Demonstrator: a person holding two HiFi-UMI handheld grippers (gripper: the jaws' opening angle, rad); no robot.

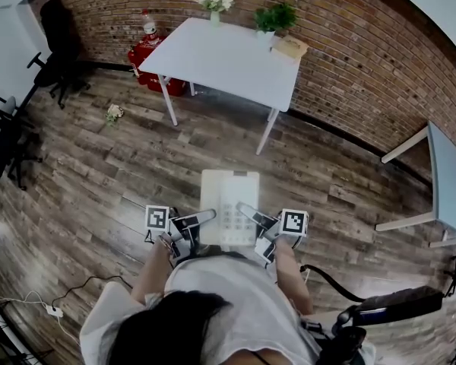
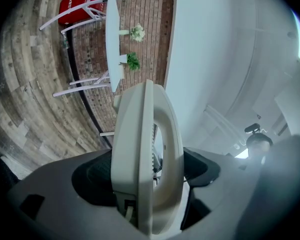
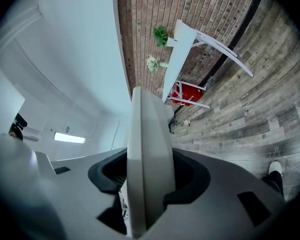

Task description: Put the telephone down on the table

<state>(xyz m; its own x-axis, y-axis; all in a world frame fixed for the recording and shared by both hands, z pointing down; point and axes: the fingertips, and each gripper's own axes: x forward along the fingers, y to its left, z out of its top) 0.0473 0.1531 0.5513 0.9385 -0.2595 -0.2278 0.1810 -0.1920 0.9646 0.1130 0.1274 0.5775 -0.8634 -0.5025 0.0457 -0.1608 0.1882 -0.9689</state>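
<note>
A white desk telephone [image 1: 228,207] hangs flat in front of the person, above the wooden floor. My left gripper [image 1: 200,220] is shut on the telephone's left edge, and my right gripper [image 1: 249,213] is shut on its right edge. In the left gripper view the telephone [image 2: 147,154] stands edge-on between the dark pads, handset side showing. In the right gripper view the telephone [image 3: 147,164] fills the gap between the pads the same way. The white table [image 1: 228,59] stands ahead by the brick wall, well apart from the telephone.
On the table's far edge are a vase of flowers [image 1: 216,0], a green plant [image 1: 275,17] and a book [image 1: 289,47]. A red crate [image 1: 148,59] sits under the table's left side. Office chairs [image 1: 57,59] stand left; a second table [image 1: 448,181] is at right.
</note>
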